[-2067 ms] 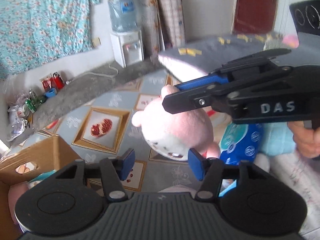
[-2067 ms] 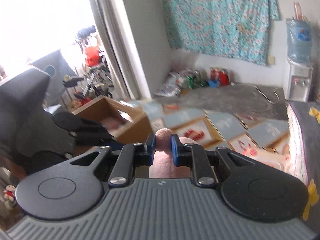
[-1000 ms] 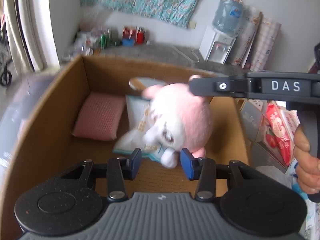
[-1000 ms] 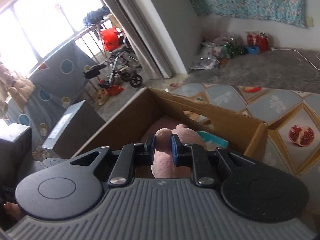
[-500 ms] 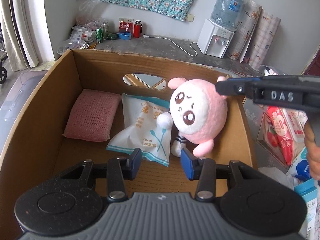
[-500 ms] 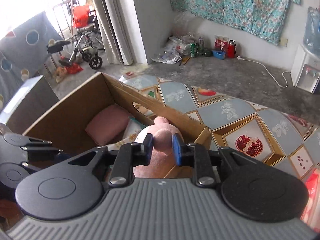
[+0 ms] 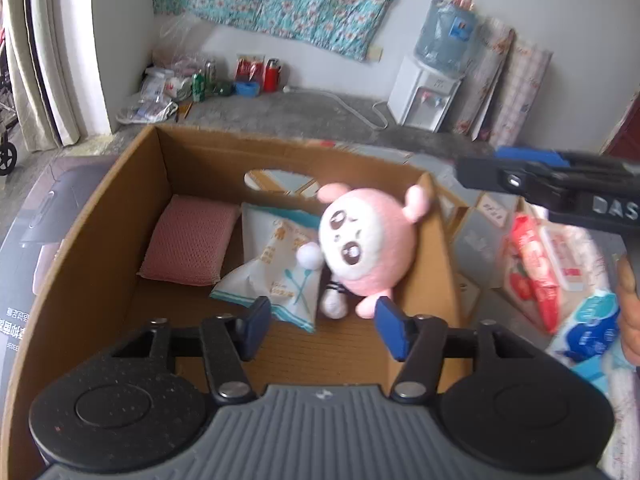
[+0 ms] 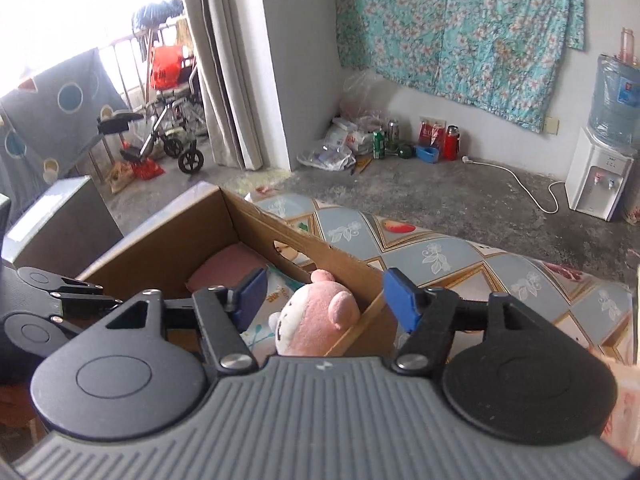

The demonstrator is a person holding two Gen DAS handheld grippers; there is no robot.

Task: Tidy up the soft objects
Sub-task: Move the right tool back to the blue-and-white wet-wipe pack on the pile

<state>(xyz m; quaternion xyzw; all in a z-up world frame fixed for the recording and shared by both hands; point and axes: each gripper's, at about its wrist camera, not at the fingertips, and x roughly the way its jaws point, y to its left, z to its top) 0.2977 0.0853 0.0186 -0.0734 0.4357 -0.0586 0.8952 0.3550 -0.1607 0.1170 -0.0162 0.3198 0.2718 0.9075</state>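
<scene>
I am finishing the drop of the pink plush toy [image 7: 362, 246]: it is lying inside the cardboard box [image 7: 100, 220], leaning against the box's right wall. My right tool [image 8: 326, 296] is hanging wide open above it, holding nothing, and my left tool [image 7: 322, 326] is spread open and empty over the box's near edge. The box is also holding a pink cushion [image 7: 190, 240] by its far-left corner and a white packet [image 7: 280, 262] in the middle. Next, I judge, I should be reaching for the packs [image 7: 560, 272] outside the box's right wall.
</scene>
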